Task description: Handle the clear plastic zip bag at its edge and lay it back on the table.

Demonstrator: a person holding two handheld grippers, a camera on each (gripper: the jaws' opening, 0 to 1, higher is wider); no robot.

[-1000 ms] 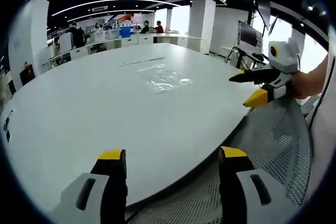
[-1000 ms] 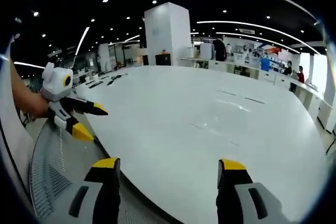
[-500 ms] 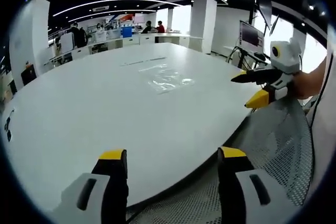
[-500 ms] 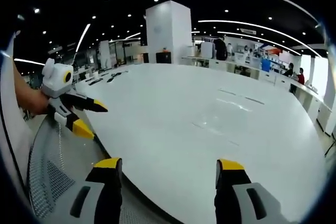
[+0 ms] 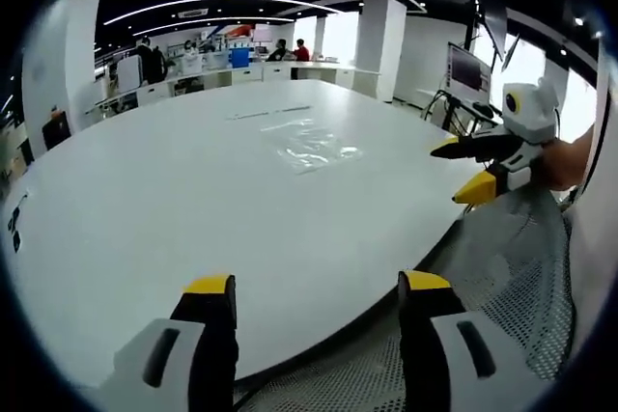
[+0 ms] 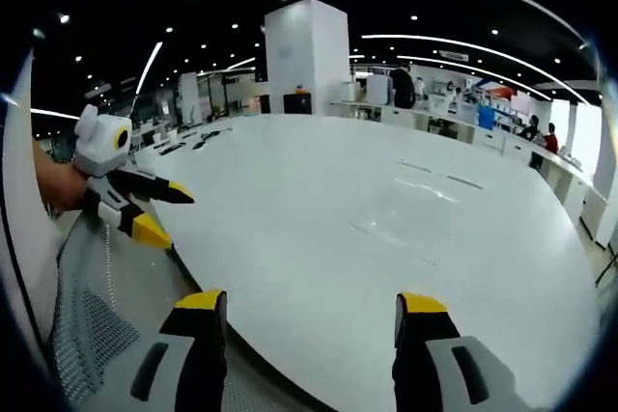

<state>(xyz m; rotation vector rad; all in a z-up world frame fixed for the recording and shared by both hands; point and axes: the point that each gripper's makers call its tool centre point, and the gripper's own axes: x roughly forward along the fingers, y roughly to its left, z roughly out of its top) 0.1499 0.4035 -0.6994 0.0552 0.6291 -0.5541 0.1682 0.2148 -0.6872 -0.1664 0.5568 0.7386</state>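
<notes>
The clear plastic zip bag point(image 5: 311, 145) lies flat and crinkled on the big white table point(image 5: 174, 190), far ahead of my left gripper point(image 5: 317, 287), which stands open over the table's near edge. In the right gripper view the bag point(image 6: 396, 236) reads only as faint outlines on the table point(image 6: 319, 200). My right gripper point(image 6: 311, 302) is open, with nothing between its yellow-tipped jaws. The right gripper point(image 5: 462, 169) comes in from the right of the left gripper view, held off the table's edge. The left gripper point(image 6: 162, 211) comes in at the left of the right gripper view.
A grey mesh chair back point(image 5: 512, 267) sits below the table's edge beside both grippers. A monitor on a stand point(image 5: 463, 74) and a white pillar point(image 5: 381, 41) stand past the table. Desks with several people point(image 5: 280, 50) line the far wall.
Both views have shifted only slightly with the hands. The bag lies where it was and both grippers stay open.
</notes>
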